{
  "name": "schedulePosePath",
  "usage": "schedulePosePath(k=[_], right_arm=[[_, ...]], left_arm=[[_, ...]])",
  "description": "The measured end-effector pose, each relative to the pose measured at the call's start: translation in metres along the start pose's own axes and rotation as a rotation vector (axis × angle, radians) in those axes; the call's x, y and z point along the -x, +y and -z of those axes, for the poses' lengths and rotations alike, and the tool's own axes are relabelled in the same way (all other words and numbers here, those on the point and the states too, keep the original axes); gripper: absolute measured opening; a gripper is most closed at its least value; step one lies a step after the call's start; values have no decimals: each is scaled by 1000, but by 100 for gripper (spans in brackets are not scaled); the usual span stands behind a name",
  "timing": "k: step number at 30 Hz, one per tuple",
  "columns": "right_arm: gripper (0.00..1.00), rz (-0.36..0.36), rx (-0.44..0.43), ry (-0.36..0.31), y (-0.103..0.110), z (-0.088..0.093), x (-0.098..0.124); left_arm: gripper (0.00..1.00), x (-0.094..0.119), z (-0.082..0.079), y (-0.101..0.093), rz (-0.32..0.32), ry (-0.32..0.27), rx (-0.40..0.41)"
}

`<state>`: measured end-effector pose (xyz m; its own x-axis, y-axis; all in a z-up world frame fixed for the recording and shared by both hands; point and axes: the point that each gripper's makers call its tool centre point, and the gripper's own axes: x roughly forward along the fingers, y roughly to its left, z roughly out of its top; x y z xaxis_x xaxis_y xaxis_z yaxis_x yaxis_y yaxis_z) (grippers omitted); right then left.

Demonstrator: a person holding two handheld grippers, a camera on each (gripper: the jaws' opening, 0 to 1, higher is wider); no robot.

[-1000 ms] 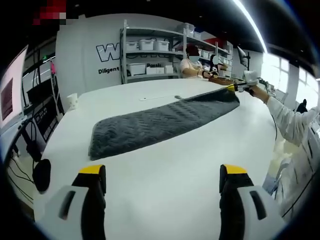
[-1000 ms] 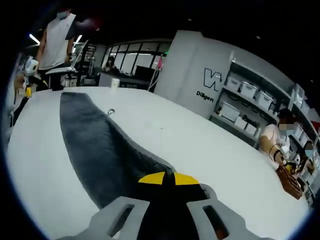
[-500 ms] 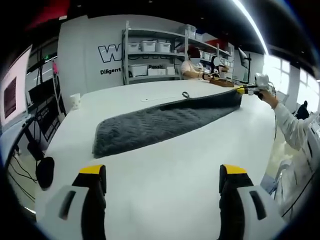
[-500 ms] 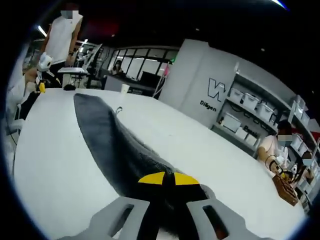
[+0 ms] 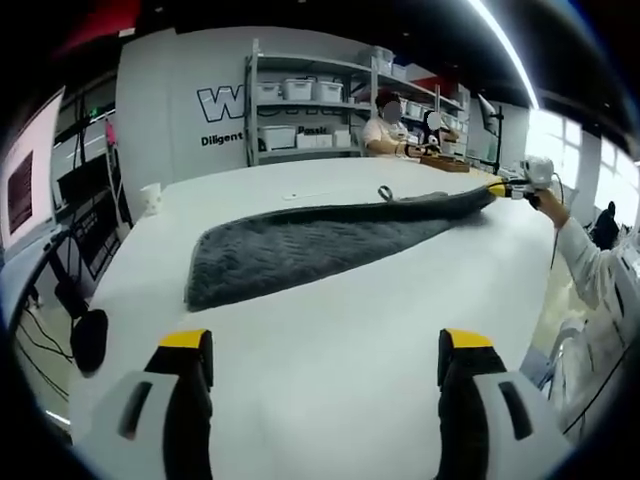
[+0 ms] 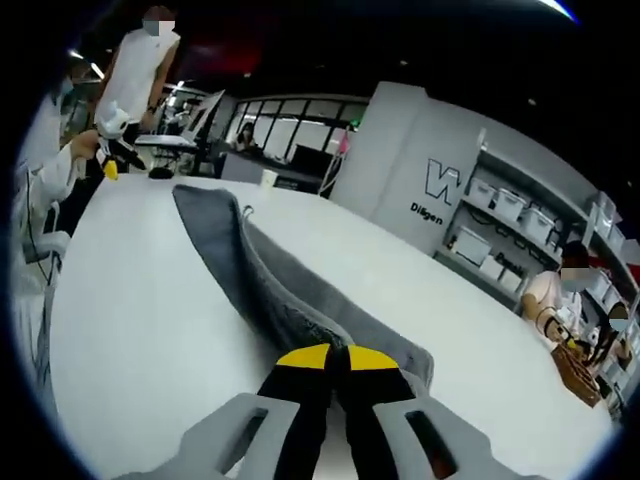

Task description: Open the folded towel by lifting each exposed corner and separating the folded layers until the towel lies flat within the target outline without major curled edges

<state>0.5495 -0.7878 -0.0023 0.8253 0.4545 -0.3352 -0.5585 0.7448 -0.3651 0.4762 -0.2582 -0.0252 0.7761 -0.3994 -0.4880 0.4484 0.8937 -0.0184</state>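
Observation:
A dark grey quilted towel (image 5: 300, 245) lies as a long strip across the white table (image 5: 330, 320), one end near me and the other at the far right. In the left gripper view my right gripper (image 5: 508, 188) holds that far end, raised slightly off the table. My left gripper (image 5: 325, 345) hovers open over bare table, well short of the near end. In the right gripper view my right gripper (image 6: 335, 357) is shut on the towel (image 6: 250, 265), whose lifted edge folds up and runs away toward the left gripper (image 6: 110, 165), held in a hand.
A white cup (image 5: 150, 197) stands near the table's far left edge. Shelves with white bins (image 5: 300, 110) line the back wall. A seated person (image 5: 385, 130) works at another table. A monitor and cables (image 5: 60, 290) sit beyond the left edge.
The right gripper has drawn the towel's far end up and outward, so the strip looks longer and its edge now stands off the table. The left gripper stays open in place.

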Motion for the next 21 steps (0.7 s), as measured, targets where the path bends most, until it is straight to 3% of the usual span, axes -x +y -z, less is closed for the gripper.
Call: schedulePosePath(k=[10, 21], right_arm=[[0, -21, -33, 22, 18, 19, 7], [0, -77, -40, 121, 42, 52, 9]], left_arm=[[91, -6, -1, -4, 14, 0, -2], [90, -6, 2, -1, 8, 1, 7]])
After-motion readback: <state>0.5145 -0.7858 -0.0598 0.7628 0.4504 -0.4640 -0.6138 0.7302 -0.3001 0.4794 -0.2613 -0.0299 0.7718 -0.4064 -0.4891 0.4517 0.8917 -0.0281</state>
